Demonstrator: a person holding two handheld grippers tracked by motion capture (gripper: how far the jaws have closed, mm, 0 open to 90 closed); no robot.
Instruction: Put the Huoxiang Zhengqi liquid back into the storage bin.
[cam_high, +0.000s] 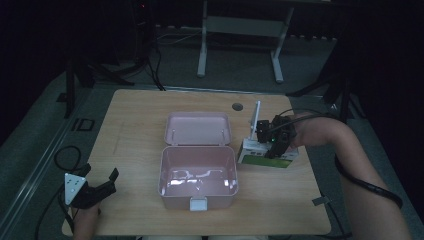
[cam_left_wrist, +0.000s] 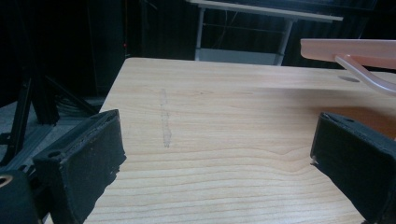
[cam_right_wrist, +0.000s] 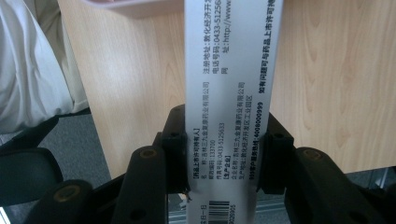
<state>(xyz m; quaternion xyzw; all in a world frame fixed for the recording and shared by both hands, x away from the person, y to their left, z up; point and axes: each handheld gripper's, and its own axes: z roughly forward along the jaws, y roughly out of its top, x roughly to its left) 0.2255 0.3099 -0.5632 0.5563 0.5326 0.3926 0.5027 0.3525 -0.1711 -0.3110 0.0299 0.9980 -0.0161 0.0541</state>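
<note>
Carton (cam_right_wrist: 232, 107) clamped between right gripper (cam_right_wrist: 224, 142) jaws, beside open pink box (cam_high: 198, 176); left gripper (cam_left_wrist: 219, 154) jaws apart, empty.

A pale pink lunch box (cam_high: 198, 182) is seen open at the middle of the wooden surface (cam_high: 135, 135), its lid (cam_high: 198, 128) laid back flat toward 12 o'clock and a white latch at its 6 o'clock edge. At 3 o'clock from it, just beside its wall, a white and green carton (cam_high: 265, 155) is set on the surface, with a white flap raised upright. Its white printed side (cam_right_wrist: 231, 93), marked with black text and a barcode, is clamped between the right tongs (cam_right_wrist: 224, 154).
</note>
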